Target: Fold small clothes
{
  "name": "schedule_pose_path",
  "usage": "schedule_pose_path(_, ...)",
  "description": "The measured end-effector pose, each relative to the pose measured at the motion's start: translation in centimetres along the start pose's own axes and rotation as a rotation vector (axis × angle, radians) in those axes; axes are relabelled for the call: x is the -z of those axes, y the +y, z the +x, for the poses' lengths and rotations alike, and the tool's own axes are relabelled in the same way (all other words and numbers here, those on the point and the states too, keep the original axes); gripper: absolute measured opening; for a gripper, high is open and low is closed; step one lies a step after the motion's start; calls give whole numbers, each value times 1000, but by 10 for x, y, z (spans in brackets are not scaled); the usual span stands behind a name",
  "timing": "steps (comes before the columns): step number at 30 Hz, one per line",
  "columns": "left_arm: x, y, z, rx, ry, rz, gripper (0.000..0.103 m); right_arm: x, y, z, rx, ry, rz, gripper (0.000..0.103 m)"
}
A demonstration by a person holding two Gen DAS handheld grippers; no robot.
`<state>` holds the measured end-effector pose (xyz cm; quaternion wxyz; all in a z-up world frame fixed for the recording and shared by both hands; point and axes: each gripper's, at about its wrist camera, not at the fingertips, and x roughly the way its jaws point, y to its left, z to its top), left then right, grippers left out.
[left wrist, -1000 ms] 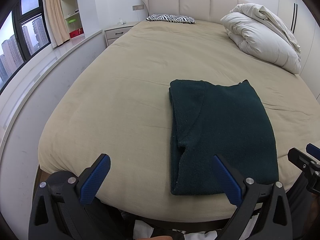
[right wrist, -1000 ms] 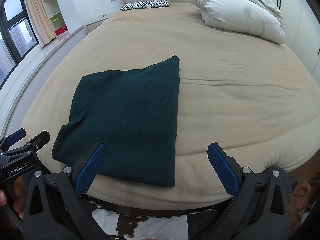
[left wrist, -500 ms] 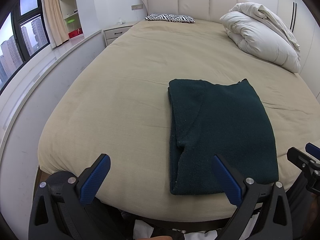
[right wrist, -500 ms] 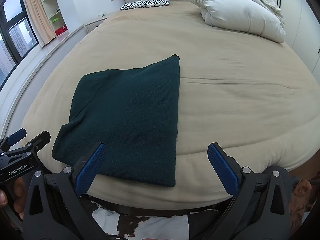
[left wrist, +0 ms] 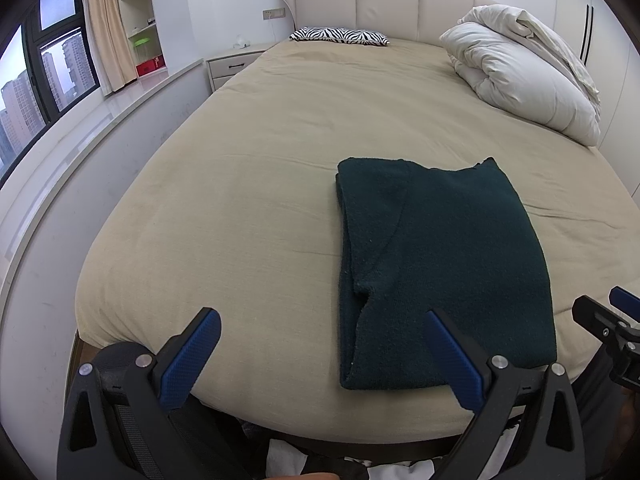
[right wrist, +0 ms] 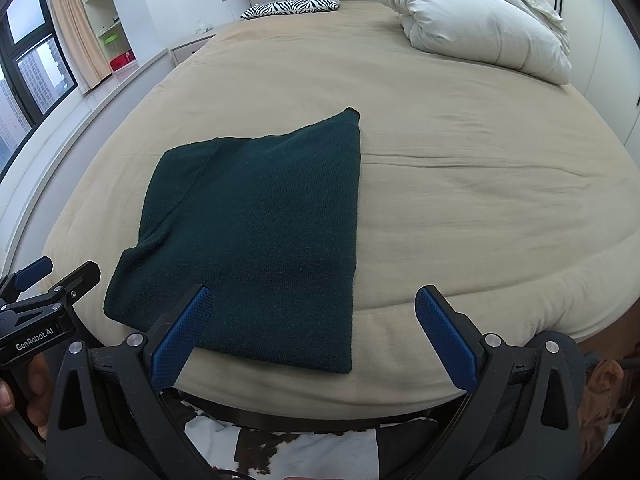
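Observation:
A dark green knit garment (left wrist: 440, 264) lies folded flat in a rectangle on the beige bed (left wrist: 248, 184), near its foot edge. It also shows in the right wrist view (right wrist: 264, 232). My left gripper (left wrist: 320, 354) is open and empty, held just off the foot of the bed, left of the garment's near edge. My right gripper (right wrist: 314, 338) is open and empty, just short of the garment's near right corner. Each gripper shows at the edge of the other's view.
A rolled white duvet (left wrist: 524, 80) lies at the bed's far right. A zebra-print pillow (left wrist: 340, 35) sits at the headboard. A nightstand (left wrist: 232, 65) and a window ledge (left wrist: 80, 132) run along the left. Patterned cloth (right wrist: 304, 452) lies below the bed's foot.
Both views have drifted very slightly; the garment sits a touch higher in frame. Both grippers stay open and the garment has not moved.

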<state>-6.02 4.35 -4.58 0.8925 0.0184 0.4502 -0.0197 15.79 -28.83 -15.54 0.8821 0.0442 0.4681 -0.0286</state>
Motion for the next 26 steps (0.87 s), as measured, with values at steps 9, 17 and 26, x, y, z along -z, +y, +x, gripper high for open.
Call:
schedule_pose_path(9,0,0,0,2,3,0,103,2,2,1,-2,4,-1,103)
schedule_pose_path(17,-2,3,1,13,12,0,103,1,1,2,-7,8,-3,103)
schedule_pose_path(26,-2,6,2,13,8,2,103,3,0,4,-11,16,-4,103)
